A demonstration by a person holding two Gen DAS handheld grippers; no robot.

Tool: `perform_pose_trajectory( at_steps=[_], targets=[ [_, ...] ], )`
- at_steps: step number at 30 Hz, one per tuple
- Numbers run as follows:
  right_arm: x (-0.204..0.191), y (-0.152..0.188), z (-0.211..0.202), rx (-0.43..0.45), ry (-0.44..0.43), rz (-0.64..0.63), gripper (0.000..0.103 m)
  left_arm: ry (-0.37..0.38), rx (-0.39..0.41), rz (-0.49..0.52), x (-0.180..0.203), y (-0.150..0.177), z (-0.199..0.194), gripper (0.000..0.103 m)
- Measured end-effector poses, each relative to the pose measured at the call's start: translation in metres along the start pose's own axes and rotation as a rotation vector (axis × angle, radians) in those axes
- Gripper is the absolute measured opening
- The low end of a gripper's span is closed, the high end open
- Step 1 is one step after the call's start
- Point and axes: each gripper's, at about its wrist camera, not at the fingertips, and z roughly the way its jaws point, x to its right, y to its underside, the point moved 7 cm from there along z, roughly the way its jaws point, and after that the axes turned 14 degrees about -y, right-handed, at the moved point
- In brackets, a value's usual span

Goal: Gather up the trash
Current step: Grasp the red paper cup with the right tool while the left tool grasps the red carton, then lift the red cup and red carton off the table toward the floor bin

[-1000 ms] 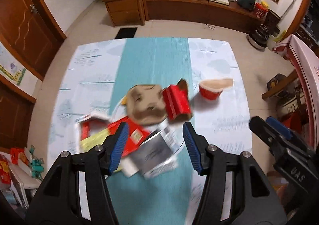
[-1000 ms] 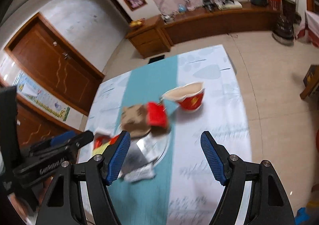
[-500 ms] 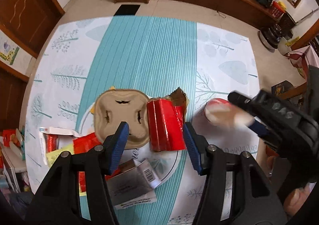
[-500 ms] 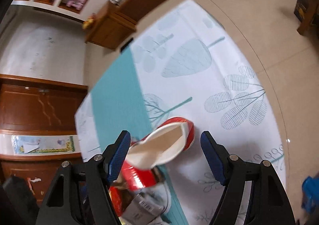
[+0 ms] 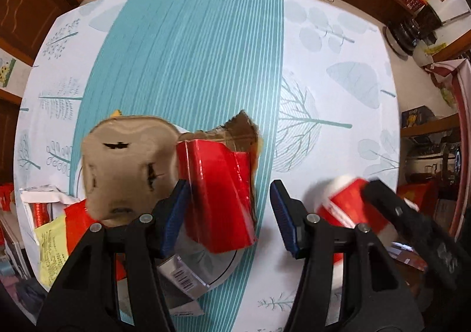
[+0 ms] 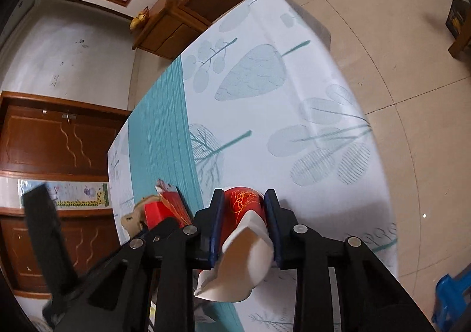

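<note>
Left wrist view: left gripper (image 5: 229,208) with blue-padded fingers (image 5: 176,208) spread wide, gripping nothing; glossy red cardboard box (image 5: 219,193) lying between them, tilted, torn brown flap at its far end. Left pad close against the box's left side; right pad apart from it. Moulded tan pulp cup carrier (image 5: 126,167) just left of the box and touching it, upside down. Both resting on a round white plate (image 5: 226,265) along with a silver barcoded packet (image 5: 182,276). Red and yellow printed wrappers (image 5: 59,232) piled at the plate's left edge. Underneath, white tablecloth with teal striped runner and leaf print (image 5: 338,46). At right, blurred, red paper cup (image 5: 350,208) under the black body of the other tool.

Right wrist view: right gripper (image 6: 243,215) closed down on the red paper cup with gold pattern and white interior (image 6: 244,214), cup squeezed out of round between both blue pads, on its side, mouth toward the camera. Whether it touches the tablecloth: cannot tell. Red box (image 6: 160,210) and tan carrier (image 6: 134,218) to the left, near the cup. Beige tiled floor (image 6: 397,52) beyond the table edge
</note>
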Motion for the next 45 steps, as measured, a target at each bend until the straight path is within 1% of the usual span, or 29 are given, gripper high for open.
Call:
perform_pose_trajectory(
  at_steps=[2,3,5,7,9,12,16,20,23,25,26,31,35,36,38,42,45],
  targets=[
    [0.003,0.008,-0.004,-0.004,-0.012,-0.009,0.027,-0.027,0.013,0.013,0.006,-0.002,0.006,0.051],
    [0.005,0.012,-0.008,-0.004,-0.014,-0.013,0.027,-0.031,0.013,0.017,0.009,-0.003,0.009,0.047],
    [0.005,0.018,-0.011,-0.006,-0.012,-0.034,0.027,-0.031,0.006,0.017,0.013,-0.003,0.014,0.047],
    [0.005,0.024,-0.012,-0.008,-0.011,-0.051,0.027,-0.064,0.02,0.024,0.016,-0.004,0.016,0.047],
    [0.004,0.028,-0.012,-0.009,-0.011,-0.058,0.027,-0.089,0.039,0.037,0.02,-0.005,0.018,0.045],
    [0.004,0.034,-0.013,-0.015,-0.016,-0.058,0.026,-0.102,0.067,0.048,0.022,-0.003,0.016,0.041],
    [0.004,0.044,-0.018,-0.014,-0.015,-0.062,0.026,-0.089,0.08,0.056,0.02,0.004,0.013,0.039],
    [0.001,0.054,-0.02,-0.009,-0.018,-0.065,0.026,-0.061,0.115,0.074,0.008,0.016,-0.004,0.039],
    [-0.004,0.067,-0.022,-0.012,-0.024,-0.073,0.026,-0.02,0.135,0.075,-0.002,0.028,-0.019,0.039],
    [-0.009,0.076,-0.024,-0.016,-0.032,-0.081,0.026,0.027,0.149,0.08,-0.015,0.042,-0.033,0.039],
    [-0.013,0.083,-0.025,-0.018,-0.034,-0.088,0.026,0.034,0.156,0.084,-0.02,0.046,-0.038,0.039],
    [-0.031,0.117,-0.034,-0.021,-0.049,-0.119,0.026,0.069,0.2,0.109,-0.063,0.088,-0.067,0.039],
    [-0.049,0.163,-0.046,-0.018,-0.048,-0.143,0.026,0.097,0.23,0.128,-0.104,0.134,-0.09,0.039],
    [-0.053,0.175,-0.049,-0.016,-0.047,-0.148,0.026,0.104,0.239,0.139,-0.118,0.151,-0.096,0.039],
    [-0.064,0.208,-0.055,-0.005,-0.043,-0.158,0.026,0.117,0.25,0.156,-0.136,0.173,-0.103,0.039],
    [-0.083,0.276,-0.064,0.042,-0.023,-0.164,0.026,0.15,0.282,0.227,-0.179,0.233,-0.116,0.039],
    [-0.096,0.337,-0.067,0.089,-0.001,-0.149,0.026,0.168,0.297,0.29,-0.21,0.278,-0.117,0.039]
  ],
)
